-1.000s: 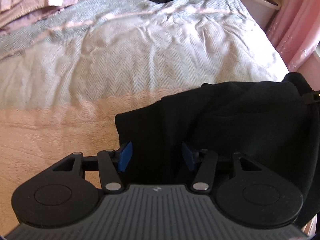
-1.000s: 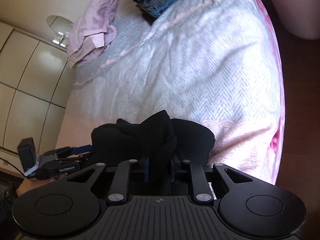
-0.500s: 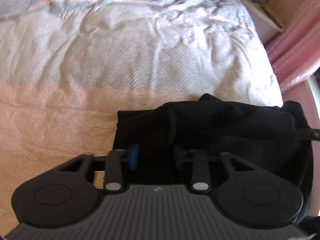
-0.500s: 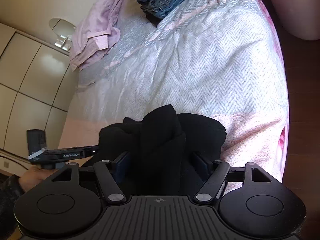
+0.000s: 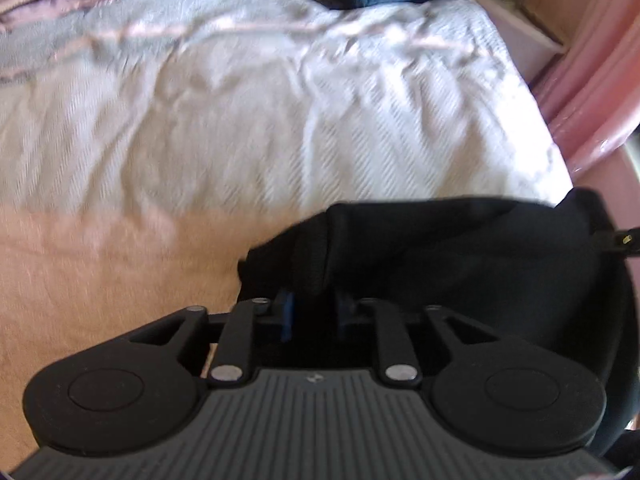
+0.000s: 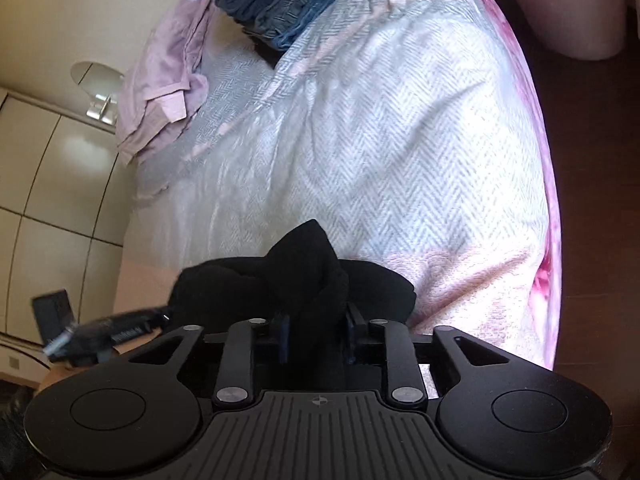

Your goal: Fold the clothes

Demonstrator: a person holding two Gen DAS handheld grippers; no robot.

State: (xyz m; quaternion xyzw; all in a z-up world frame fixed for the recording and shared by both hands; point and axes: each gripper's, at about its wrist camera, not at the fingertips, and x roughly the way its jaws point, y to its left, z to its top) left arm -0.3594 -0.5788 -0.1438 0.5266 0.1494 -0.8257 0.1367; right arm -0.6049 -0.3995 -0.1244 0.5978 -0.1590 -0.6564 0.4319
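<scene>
A black garment (image 5: 460,264) lies bunched at the near edge of the bed. My left gripper (image 5: 314,312) is shut on its left end, blue pads pressed into the cloth. My right gripper (image 6: 316,332) is shut on a raised fold of the same black garment (image 6: 308,272) at its right end. The garment hangs stretched between the two grippers. The left gripper's body also shows at the lower left of the right wrist view (image 6: 92,332). The fingertips are mostly hidden by cloth.
The bed has a white herringbone bedspread (image 5: 280,112) with a pink near band. Folded jeans (image 6: 280,4) and folded lilac clothes (image 6: 160,76) lie at the far end. Pink plastic (image 5: 592,92) and a bedside shelf are to the right. White wardrobe doors (image 6: 48,184) stand on the left.
My left gripper went from open to shut on the garment. My right gripper opened half a second ago and has shut on the fold again. Both views shifted slightly toward the bed.
</scene>
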